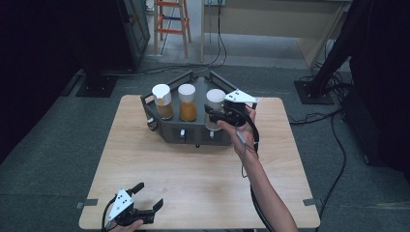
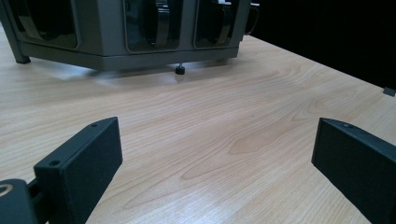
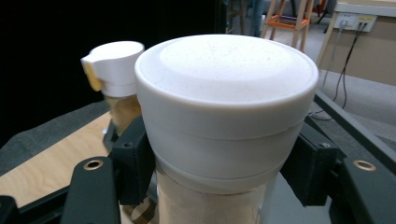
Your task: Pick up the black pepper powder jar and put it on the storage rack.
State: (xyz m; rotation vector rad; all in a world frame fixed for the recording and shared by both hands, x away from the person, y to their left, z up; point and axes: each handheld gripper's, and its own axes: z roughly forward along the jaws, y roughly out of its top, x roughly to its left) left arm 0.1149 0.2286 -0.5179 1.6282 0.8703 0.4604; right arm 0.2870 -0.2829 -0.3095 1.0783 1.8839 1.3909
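At the near left corner of the wooden worktop (image 1: 193,169), the left claw (image 1: 145,205) rests low with its jaws spread wide, nothing between them. Farther back, the right claw (image 1: 216,115) pinches the white-capped jar (image 1: 215,107) just below its lid, at the right end of the dark rack (image 1: 179,131). Two more capped jars (image 1: 175,102) stand upright to its left.

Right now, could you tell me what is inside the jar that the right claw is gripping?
Below its white cap, the jar shows a pale beige powder through the clear wall. The right claw grips just under the cap. The grey rack hides the jar's lower part, so the fill level is unclear.
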